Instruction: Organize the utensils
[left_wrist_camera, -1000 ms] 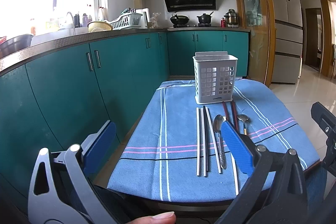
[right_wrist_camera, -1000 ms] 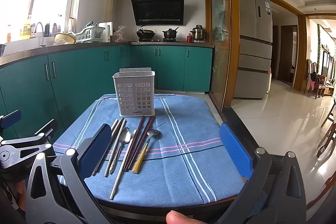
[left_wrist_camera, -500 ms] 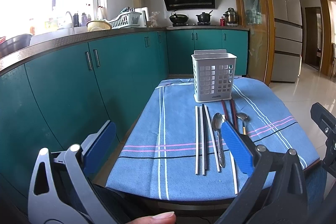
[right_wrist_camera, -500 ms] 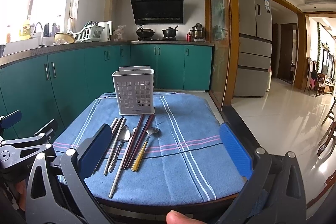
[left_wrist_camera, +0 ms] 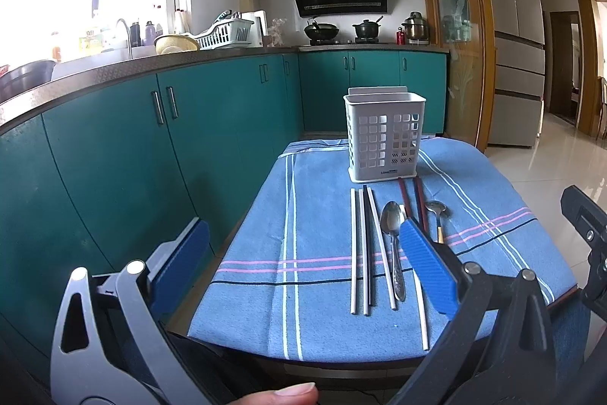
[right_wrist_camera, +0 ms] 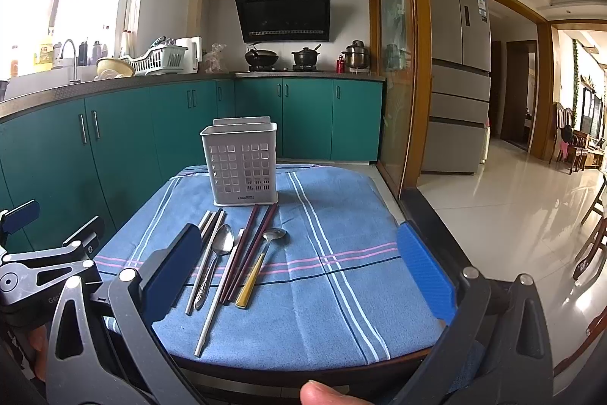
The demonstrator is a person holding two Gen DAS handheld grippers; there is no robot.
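A white perforated utensil holder (left_wrist_camera: 384, 135) (right_wrist_camera: 242, 166) stands upright at the far end of a blue striped cloth (left_wrist_camera: 315, 215) (right_wrist_camera: 341, 215). In front of it lie white chopsticks (left_wrist_camera: 354, 253), a silver spoon (left_wrist_camera: 392, 234) (right_wrist_camera: 220, 249), dark red chopsticks (left_wrist_camera: 411, 200) (right_wrist_camera: 250, 245) and a yellow-handled spoon (left_wrist_camera: 436, 211) (right_wrist_camera: 261, 260). My left gripper (left_wrist_camera: 303, 268) hangs open and empty over the table's near left edge. My right gripper (right_wrist_camera: 299, 272) is open and empty above the near edge, to the right of the utensils.
Teal cabinets (left_wrist_camera: 132, 147) and a counter with a sink run along the left. A stove with pots (right_wrist_camera: 280, 57) is at the back, and a fridge (right_wrist_camera: 455, 74) and a tiled floor are on the right. A thumb (left_wrist_camera: 280, 393) shows at the bottom.
Both views have shifted only slightly. The holder and the utensils lie where they were, and both grippers stay open.
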